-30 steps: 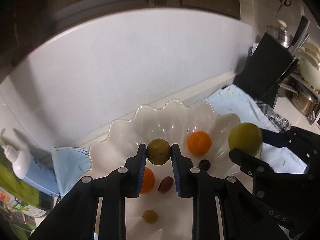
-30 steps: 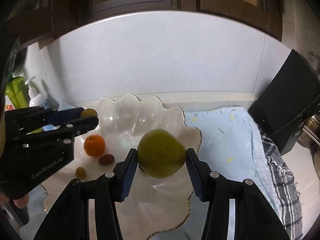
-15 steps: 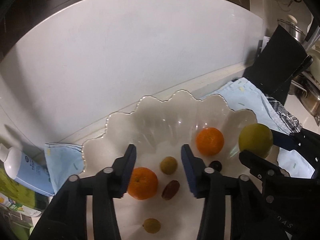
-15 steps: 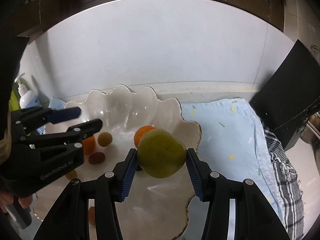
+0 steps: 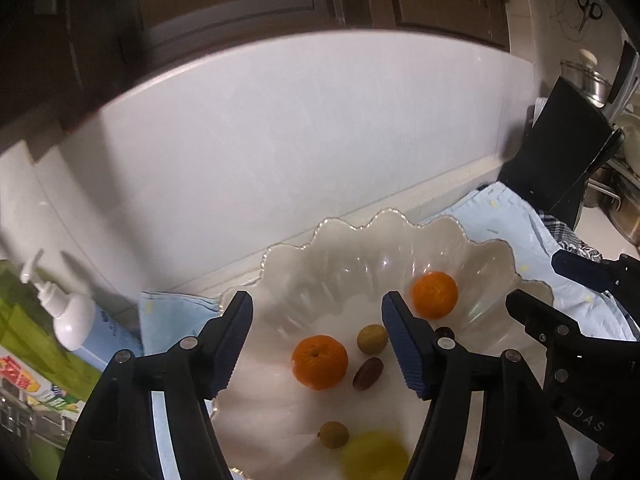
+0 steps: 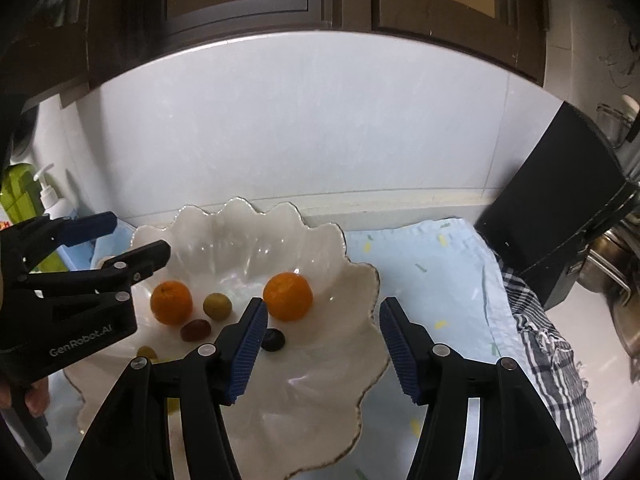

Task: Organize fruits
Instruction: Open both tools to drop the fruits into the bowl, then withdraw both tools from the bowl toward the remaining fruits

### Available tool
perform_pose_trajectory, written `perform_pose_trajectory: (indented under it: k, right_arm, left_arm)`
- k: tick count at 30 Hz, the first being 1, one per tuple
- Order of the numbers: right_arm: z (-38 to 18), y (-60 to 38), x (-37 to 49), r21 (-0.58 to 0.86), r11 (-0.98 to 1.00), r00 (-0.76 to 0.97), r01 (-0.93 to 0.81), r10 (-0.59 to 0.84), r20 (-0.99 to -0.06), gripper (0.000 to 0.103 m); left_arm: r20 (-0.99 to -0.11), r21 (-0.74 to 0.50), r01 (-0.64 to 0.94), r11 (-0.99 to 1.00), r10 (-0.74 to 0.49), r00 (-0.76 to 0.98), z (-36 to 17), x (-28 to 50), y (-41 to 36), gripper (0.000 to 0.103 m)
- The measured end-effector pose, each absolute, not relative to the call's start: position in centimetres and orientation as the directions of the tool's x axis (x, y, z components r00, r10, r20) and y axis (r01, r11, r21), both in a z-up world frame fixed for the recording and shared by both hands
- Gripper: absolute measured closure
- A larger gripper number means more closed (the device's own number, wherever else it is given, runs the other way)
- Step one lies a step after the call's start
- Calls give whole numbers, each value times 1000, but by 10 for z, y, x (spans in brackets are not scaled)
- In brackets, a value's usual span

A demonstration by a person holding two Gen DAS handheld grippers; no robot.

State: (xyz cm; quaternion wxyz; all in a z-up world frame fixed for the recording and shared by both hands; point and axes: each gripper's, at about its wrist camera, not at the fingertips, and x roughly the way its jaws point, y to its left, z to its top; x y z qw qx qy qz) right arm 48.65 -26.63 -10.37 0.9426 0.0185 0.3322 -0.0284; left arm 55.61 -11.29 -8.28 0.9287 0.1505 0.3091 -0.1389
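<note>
A white scalloped bowl (image 5: 360, 236) (image 6: 360, 280) sits on a light blue cloth (image 6: 432, 248). It holds two oranges (image 5: 319, 361) (image 5: 434, 294), a small green fruit (image 5: 372, 338), a reddish grape (image 5: 367, 374), a dark grape (image 6: 273, 339), another small green fruit (image 5: 334, 434) and a large yellow-green fruit (image 5: 374, 458), blurred at the bowl's near edge. My left gripper (image 5: 316, 316) is open and empty above the bowl. My right gripper (image 6: 322, 320) is open and empty above the bowl's right side.
A pump bottle (image 5: 72, 320) and green packaging (image 5: 24, 344) stand at the left. A black knife block (image 6: 560, 216) and steel pots (image 5: 616, 200) stand at the right. A checked towel (image 6: 548, 360) lies beside the blue cloth. The white wall runs behind.
My left gripper opened and dropped its small green fruit into the bowl. My right gripper opened and let go of the large yellow-green fruit, which now lies in the bowl. Both grippers are wider open.
</note>
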Motion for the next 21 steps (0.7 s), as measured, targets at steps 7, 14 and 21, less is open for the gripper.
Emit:
perform_pose_trajectory:
  k: [7, 14, 21]
  right_arm:
    - [-90, -266, 464, 23, 998, 804, 67, -40, -594, 44]
    - [-70, -265, 437, 32, 997, 833, 71, -42, -552, 44]
    - [-50, -260, 403, 23, 995, 864, 98, -73, -498, 43]
  left_arm:
    - [-573, 192, 355, 915, -189, 797, -64, 530, -107, 35]
    - [-520, 170, 359, 918, -226, 824, -41, 499, -99, 33]
    - [-473, 156, 360, 920, -250, 845, -25, 467, -92, 31]
